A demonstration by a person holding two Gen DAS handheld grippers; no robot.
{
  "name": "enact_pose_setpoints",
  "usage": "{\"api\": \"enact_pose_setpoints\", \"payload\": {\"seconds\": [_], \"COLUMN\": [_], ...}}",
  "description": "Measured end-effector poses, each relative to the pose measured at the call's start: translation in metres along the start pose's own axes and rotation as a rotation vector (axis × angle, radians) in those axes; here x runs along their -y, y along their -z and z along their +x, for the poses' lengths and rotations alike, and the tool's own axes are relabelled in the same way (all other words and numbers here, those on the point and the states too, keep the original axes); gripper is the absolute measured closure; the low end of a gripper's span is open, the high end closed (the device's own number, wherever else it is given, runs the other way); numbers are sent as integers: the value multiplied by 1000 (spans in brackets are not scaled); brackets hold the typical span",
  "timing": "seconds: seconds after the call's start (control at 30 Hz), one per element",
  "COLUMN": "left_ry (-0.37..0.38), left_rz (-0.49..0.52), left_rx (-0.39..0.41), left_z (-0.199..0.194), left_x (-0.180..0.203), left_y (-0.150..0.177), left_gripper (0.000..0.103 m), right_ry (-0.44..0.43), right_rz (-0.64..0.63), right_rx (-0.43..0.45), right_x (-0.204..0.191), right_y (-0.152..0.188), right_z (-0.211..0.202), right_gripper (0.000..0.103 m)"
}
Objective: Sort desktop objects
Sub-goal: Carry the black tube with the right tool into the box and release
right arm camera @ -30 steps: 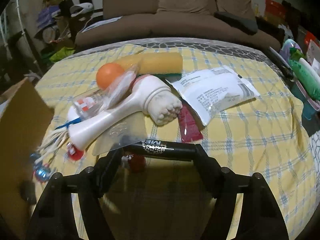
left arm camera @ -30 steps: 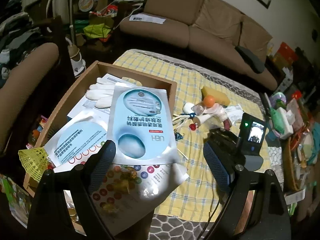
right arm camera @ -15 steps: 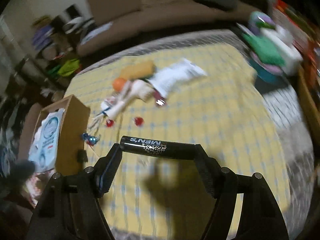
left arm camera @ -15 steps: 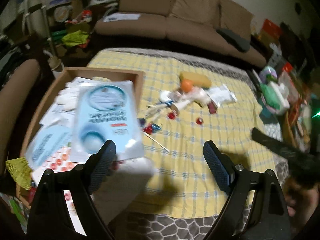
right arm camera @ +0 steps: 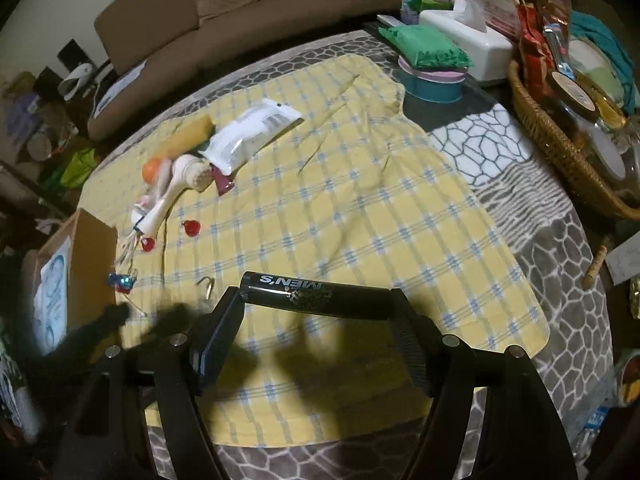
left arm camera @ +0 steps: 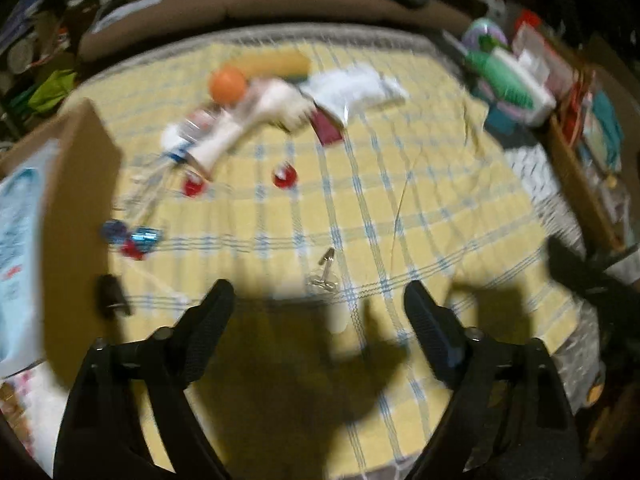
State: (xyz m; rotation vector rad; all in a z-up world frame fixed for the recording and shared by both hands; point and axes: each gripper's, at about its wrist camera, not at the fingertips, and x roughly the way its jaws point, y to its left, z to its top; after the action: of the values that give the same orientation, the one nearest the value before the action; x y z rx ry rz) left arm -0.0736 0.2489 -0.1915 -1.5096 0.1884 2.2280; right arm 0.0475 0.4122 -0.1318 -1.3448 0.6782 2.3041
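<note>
Surface carries a yellow checked cloth; a cardboard box sits at its left edge with a pale blue sachet inside. Remaining clutter lies bunched at the far left of the cloth: white packet, yellow sponge, white face brush, orange ball, two small red pieces, and a metal clip nearer. Right tool pinches a black tube crosswise by its ends, held above the cloth's near side. Left tool is empty, jaws closing, nothing between them, hovering over the near cloth with the clip just ahead; view blurred. Judgement: tube should go to the box next. Keep it level, carry it over the box wall, release low. Left tool should stay spread until centred on its next item.
</note>
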Motion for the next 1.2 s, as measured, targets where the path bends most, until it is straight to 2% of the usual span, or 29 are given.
{"api": "enact_pose_setpoints", "payload": {"seconds": [0.13,0.2,0.23,0.3,0.4,0.53,0.63,0.73,0.83,0.9,0.97,1.07,1.1,1.13,1.17,1.2], "left_ry": [44,62,69,88,93,103,154,187,205,164,78,-71,-160,-281,-361,-382], "left_rz": [-24,-49,-57,-56,-38,-34,-95,-179,-269,-248,-237,-338,-384,-411,-422,-434], "left_rx": [22,28,25,7,18,79,126,176,280,354,397,441,450,457,452,425], "left_z": [26,36,39,45,40,8,-28,-72,-123,-161,-188,-212,-215,-216,-214,-208], "left_x": [-3,-6,-7,-5,-3,-4,-11,-26,-46,-60,-79,-130,-150,-164,-174,-188], "left_y": [-3,-6,-5,-5,-5,-8,-9,-6,4,9,14,33,41,46,50,53], "left_gripper": [51,71,76,100,100,100,100,100,100,100,100,100,100,100,100,100], "right_ry": [-12,-35,-43,-45,-21,-48,-72,-143,-214,-228,-233,-234,-238,-242,-249,-253], "right_rz": [26,34,37,42,49,55,56,61,45,43,43,19,0,-11,-29,-45], "right_rx": [5,1,-4,-16,-18,-16,-13,3,11,5,6,2,2,1,-1,4], "right_x": [11,14,15,18,24,26,24,19,10,4,-1,-16,-24,-28,-35,-42], "right_y": [-2,-3,-3,-2,-1,-1,-2,-3,-4,-2,-2,-2,-1,0,0,0], "right_z": [-3,-1,0,3,4,3,0,-7,-11,-10,-10,-9,-10,-10,-11,-13], "right_gripper": [29,29,29,29,29,29,29,29,29,29,29,29,29,29,29,29]}}
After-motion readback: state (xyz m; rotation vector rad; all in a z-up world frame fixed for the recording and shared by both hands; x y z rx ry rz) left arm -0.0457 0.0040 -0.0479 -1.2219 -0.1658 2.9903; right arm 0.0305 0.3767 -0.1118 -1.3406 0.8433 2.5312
